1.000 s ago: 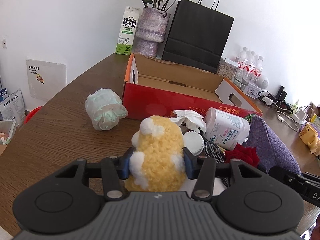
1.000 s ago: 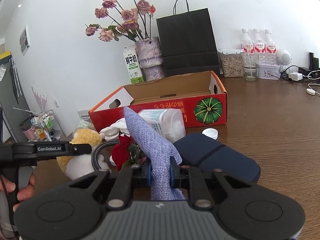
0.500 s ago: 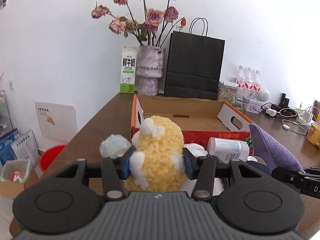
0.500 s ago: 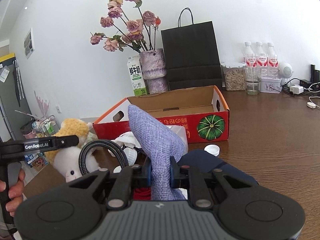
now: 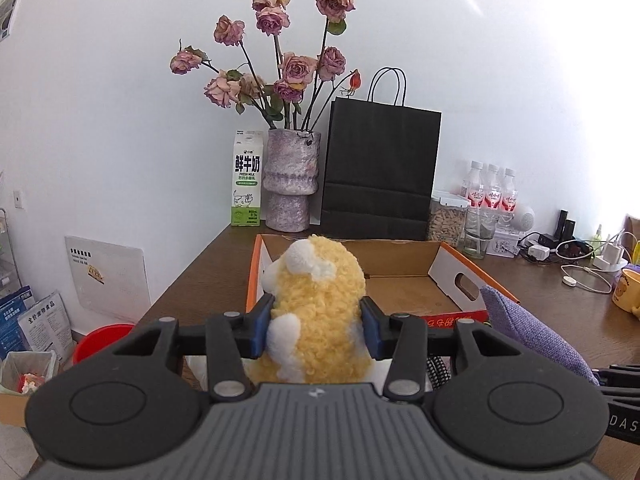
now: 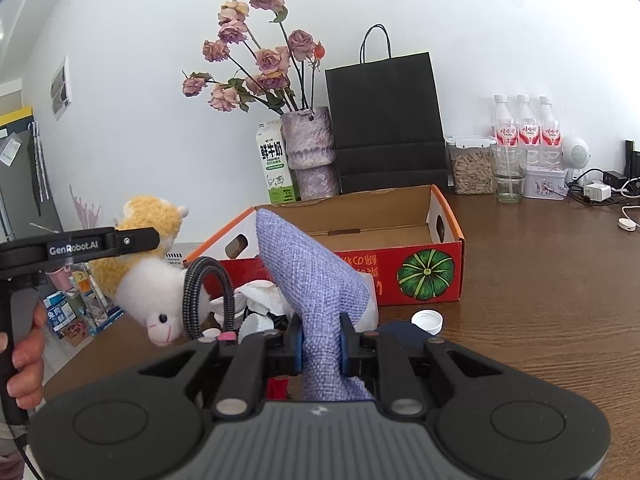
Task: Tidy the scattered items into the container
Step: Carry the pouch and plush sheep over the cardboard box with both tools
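The left gripper (image 5: 316,330) is clamped on a yellow plush toy (image 5: 320,312), its jaws having just squeezed tighter, holding the toy in the air in front of the near left corner of the red cardboard box (image 6: 400,240). The right gripper (image 6: 320,350) is nearly closed, pinching a purple cloth (image 6: 312,276) upright in front of the box, above crumpled tissue (image 6: 260,296).
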